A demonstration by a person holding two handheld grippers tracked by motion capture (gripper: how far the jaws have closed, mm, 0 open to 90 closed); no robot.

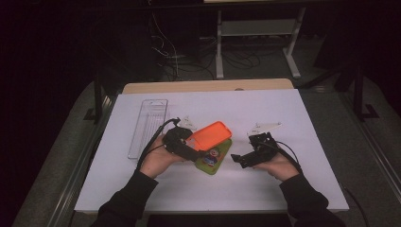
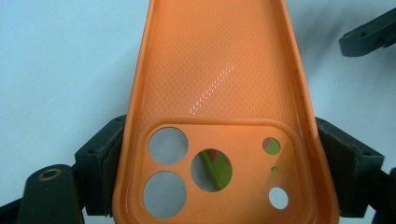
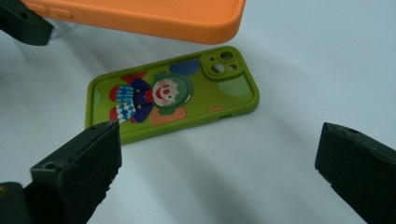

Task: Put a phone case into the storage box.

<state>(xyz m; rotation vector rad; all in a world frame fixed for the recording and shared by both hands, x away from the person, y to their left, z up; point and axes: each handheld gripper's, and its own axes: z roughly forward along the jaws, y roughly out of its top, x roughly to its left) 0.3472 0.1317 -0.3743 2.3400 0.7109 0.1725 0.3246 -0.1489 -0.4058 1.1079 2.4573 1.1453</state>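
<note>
A worktop (image 1: 283, 189) covered by a white sheet is seen, with a wooden edge at its far side. On it are laid a green phone case (image 1: 215, 157) printed with a clown, a clear plastic tray (image 1: 149, 126) at the left, and two small white tags (image 1: 265, 126)

- Orange phone case (image 1: 212, 135): soft, textured inside facing up, camera cutouts at the held end, clamped across its width and raised off the surface, partly over the green one.
- Green phone case (image 3: 173, 95): clown picture facing up, flat on the white surface (image 1: 283, 104).
</note>
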